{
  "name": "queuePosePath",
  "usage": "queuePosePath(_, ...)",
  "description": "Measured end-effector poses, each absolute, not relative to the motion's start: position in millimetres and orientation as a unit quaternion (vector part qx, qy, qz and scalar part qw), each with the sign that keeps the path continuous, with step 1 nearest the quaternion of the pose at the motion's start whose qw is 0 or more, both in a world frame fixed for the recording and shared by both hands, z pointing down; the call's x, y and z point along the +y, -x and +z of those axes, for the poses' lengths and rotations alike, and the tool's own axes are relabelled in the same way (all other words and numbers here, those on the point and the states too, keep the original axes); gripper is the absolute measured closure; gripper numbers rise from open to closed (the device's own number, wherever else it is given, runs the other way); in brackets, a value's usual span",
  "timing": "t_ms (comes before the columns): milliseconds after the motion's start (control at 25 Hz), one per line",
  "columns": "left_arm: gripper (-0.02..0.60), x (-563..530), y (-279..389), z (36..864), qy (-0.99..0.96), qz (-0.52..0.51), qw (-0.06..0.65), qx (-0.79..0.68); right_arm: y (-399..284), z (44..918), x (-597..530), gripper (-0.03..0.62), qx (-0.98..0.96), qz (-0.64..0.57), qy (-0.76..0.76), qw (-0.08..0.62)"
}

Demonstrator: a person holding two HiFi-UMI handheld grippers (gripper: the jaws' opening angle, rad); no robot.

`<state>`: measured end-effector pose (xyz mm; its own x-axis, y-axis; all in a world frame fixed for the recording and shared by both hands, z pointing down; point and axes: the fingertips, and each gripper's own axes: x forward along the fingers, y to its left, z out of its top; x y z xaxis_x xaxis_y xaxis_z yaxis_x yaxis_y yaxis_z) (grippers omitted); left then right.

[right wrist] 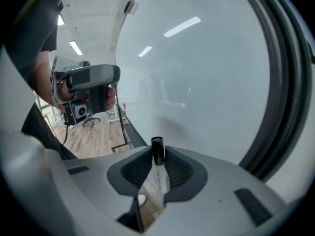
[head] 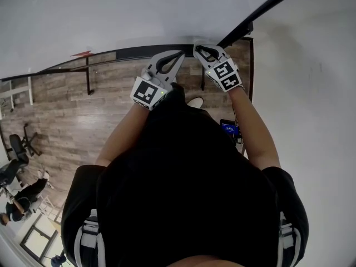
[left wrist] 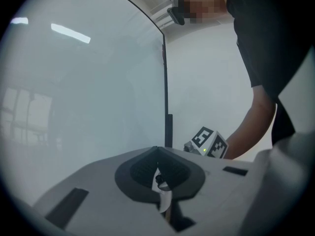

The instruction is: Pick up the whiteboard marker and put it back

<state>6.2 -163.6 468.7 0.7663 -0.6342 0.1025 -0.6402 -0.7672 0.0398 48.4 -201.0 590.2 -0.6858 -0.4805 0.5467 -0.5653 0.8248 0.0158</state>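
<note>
The whiteboard marker (right wrist: 157, 154), white-bodied with a black cap, stands between the pads of my right gripper (right wrist: 157, 168), cap pointing away towards the whiteboard (right wrist: 206, 82). Its cap leans on the left pad and a thin gap shows beside it, so the jaws look open around it. In the head view my right gripper (head: 196, 48) reaches the board's dark bottom ledge (head: 128, 52), where the marker is hidden. My left gripper (head: 179, 54) hovers close beside it, its pads meeting at the tips (left wrist: 157, 173); I cannot identify anything between them.
A black frame (left wrist: 165, 82) edges the whiteboard. Wooden floor (head: 67, 110) lies below, with the board's stand leg (head: 89, 77), an office chair (head: 16, 149) at far left and a small blue-lit screen (head: 229, 129) near the person's right arm.
</note>
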Motion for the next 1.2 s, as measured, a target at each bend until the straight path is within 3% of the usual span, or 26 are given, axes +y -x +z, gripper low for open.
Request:
queuePosePath(400,0.577,-158,-11,469,-0.941,0.041,0.041,-0.333,-52,568,-195,0.505,-0.921,0.08,-0.292,0.245)
queuePosePath(1200,0.577,-148,-30,419,-0.948,0.024,0.037,-0.316,-73,429,-154,0.508,-0.943,0.071,-0.312,0.086)
